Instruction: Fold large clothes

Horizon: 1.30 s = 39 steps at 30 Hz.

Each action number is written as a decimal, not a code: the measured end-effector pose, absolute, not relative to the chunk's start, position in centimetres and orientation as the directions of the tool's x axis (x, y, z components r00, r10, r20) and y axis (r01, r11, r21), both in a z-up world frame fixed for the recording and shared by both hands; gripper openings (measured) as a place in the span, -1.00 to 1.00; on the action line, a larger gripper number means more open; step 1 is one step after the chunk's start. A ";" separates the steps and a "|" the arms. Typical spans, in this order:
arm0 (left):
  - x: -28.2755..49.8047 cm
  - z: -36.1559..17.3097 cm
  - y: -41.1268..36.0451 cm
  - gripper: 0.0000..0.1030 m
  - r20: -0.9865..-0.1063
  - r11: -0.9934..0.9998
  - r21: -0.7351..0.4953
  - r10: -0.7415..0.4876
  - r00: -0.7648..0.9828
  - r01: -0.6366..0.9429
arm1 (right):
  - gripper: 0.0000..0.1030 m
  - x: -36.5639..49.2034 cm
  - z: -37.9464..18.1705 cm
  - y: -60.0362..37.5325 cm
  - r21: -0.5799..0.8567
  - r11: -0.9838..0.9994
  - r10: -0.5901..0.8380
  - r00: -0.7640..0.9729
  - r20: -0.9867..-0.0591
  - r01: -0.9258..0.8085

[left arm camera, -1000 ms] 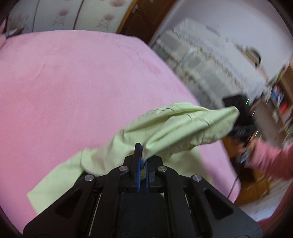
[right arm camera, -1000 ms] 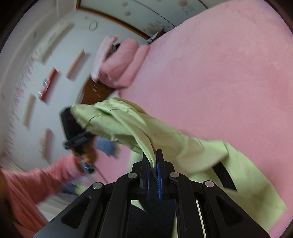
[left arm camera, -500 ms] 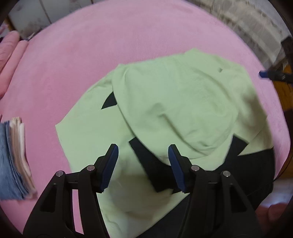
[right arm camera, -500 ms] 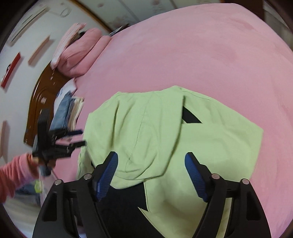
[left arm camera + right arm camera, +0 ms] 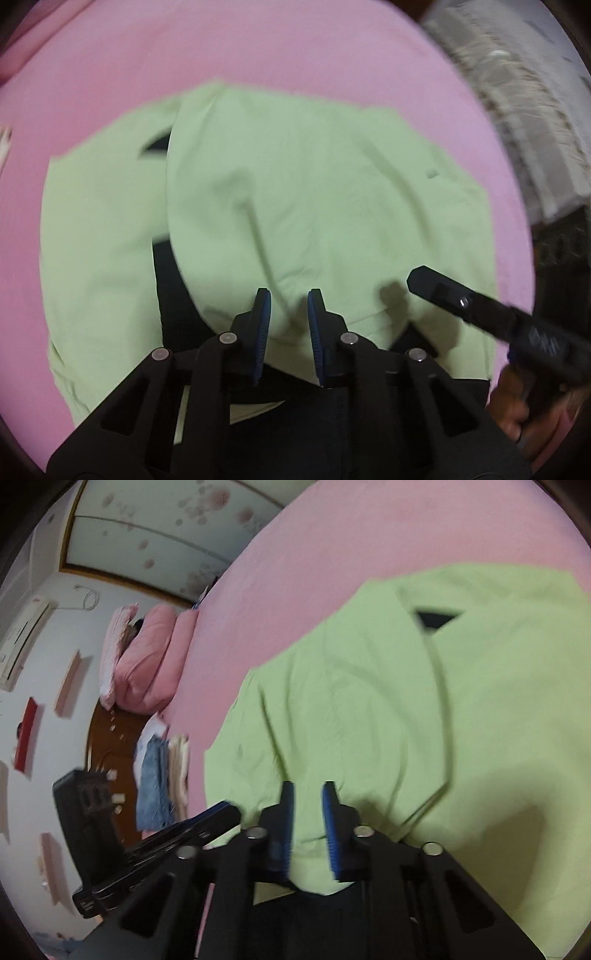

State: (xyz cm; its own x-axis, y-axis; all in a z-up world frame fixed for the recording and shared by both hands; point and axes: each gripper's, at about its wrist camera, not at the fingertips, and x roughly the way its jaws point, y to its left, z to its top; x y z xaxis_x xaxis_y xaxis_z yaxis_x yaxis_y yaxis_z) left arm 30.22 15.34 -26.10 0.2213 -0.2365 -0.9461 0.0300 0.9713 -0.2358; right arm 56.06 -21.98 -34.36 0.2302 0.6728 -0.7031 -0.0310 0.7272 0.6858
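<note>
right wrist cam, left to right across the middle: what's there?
Red wall item → pink pillows → stack of folded clothes → pink bed cover → light green garment.

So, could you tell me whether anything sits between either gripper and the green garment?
Nothing visible does: the left gripper and right gripper are both open directly over the green garment on the pink bed.

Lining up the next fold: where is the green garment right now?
The green garment lies on the pink bed cover, filling the centre of the left wrist view, its near edge between the open left tool; the open right tool straddles that edge too.
</note>
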 end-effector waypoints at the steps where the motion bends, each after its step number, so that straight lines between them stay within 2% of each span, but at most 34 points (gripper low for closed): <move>1: 30.1 -26.9 15.3 -0.66 -0.954 0.977 -0.211 -0.211 0.214 0.024 | -0.81 55.8 -34.9 -21.3 0.682 0.729 0.677 0.215 -0.704 -0.059; 3: 29.8 -28.2 15.3 -0.66 -0.965 0.987 -0.157 -0.157 0.210 0.014 | -0.81 55.4 -36.6 -19.7 0.629 0.765 0.643 0.193 -0.741 -0.135; 5: 29.6 -29.1 15.6 -0.65 -0.962 0.984 -0.179 -0.173 0.210 -0.009 | -0.81 55.2 -38.4 -18.9 0.566 0.805 0.592 0.167 -0.789 -0.180; 7: 29.5 -29.6 15.8 -0.63 -0.960 0.980 -0.196 -0.188 0.208 -0.021 | -0.98 55.2 -39.7 -19.0 0.504 0.843 0.532 0.152 -0.833 -0.189; 10: 29.9 -30.5 16.4 -0.63 -0.955 0.970 -0.240 -0.227 0.191 -0.047 | -1.00 55.4 -40.3 -20.2 0.432 0.880 0.463 0.159 -0.872 -0.197; 15: 30.3 -31.3 16.4 -0.63 -0.961 0.970 -0.238 -0.229 0.153 -0.043 | -1.00 55.1 -40.3 -20.7 0.398 0.886 0.435 0.129 -0.891 -0.237; 19: 30.3 -31.0 15.0 -0.63 -0.974 0.984 -0.174 -0.179 0.139 0.047 | -1.00 55.8 -40.3 -20.2 0.393 0.896 0.419 0.104 -0.902 -0.207; 24: 30.7 -31.6 15.4 -0.63 -0.970 0.978 -0.207 -0.208 0.129 0.024 | -1.00 57.3 -38.4 -20.5 0.386 0.901 0.408 0.087 -0.909 -0.197; 27: 30.5 -30.7 14.9 -0.63 -0.985 0.991 -0.133 -0.134 0.107 0.010 | -1.00 56.9 -37.5 -20.8 0.365 0.908 0.393 0.114 -0.913 -0.208; 30: 30.9 -28.3 13.9 -0.63 -0.989 0.995 -0.091 -0.093 0.113 0.028 | -1.00 56.0 -35.4 -21.0 0.282 0.926 0.336 0.207 -0.919 -0.249; 32: 31.5 -26.4 13.8 -0.63 -0.971 0.989 -0.148 -0.149 0.186 0.020 | -1.00 55.7 -34.4 -21.1 0.334 0.904 0.394 0.221 -0.892 -0.265; 35: 33.4 -25.6 13.8 -0.63 -0.935 0.972 -0.236 -0.229 0.270 0.009 | -1.00 56.7 -33.9 -20.8 0.488 0.847 0.528 0.230 -0.818 -0.209; 37: 35.6 -26.4 13.8 -0.63 -0.933 0.980 -0.201 -0.190 0.305 -0.005 | -1.00 58.1 -33.9 -19.7 0.554 0.811 0.585 0.242 -0.774 -0.188; 39: 38.1 -27.4 14.0 -0.63 -0.934 0.981 -0.189 -0.167 0.317 -0.039 | -1.00 59.7 -34.0 -18.0 0.557 0.803 0.595 0.281 -0.753 -0.212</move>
State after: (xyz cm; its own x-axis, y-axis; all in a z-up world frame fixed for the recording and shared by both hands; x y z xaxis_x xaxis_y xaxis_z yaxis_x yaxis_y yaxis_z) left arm 38.10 14.00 -27.44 0.3169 -0.1668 -0.9337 -0.0389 0.9813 -0.1885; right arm 59.66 -18.03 -33.96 0.2811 0.5955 -0.7526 -0.2117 0.8034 0.5566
